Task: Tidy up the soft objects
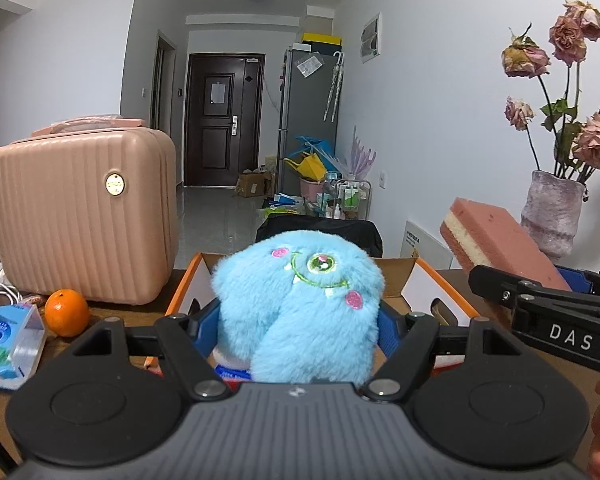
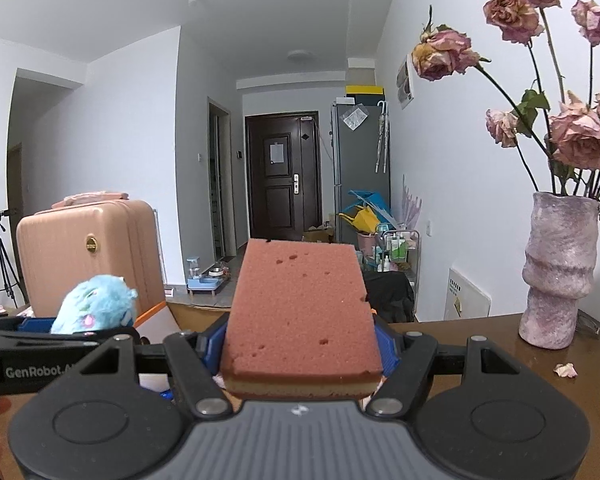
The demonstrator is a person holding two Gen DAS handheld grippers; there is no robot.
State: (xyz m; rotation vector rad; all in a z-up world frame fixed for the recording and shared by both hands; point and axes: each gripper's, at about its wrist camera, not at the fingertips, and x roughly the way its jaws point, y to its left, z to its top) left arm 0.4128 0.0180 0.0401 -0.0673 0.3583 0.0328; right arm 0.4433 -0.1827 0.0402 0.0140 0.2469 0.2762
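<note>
- My left gripper (image 1: 298, 316) clamps the blue plush monster (image 1: 300, 304) above the open cardboard box (image 1: 428, 280).
- My right gripper (image 2: 302, 344) squeezes the pink sponge (image 2: 300, 308), raised over the bench (image 2: 480, 344).
- Only the left view shows the orange (image 1: 67, 313).

open cardboard box (image 1: 410, 276) clear ahead, pink suitcase (image 1: 80, 216) blocking left, vase (image 2: 556, 272) standing right on table
</note>
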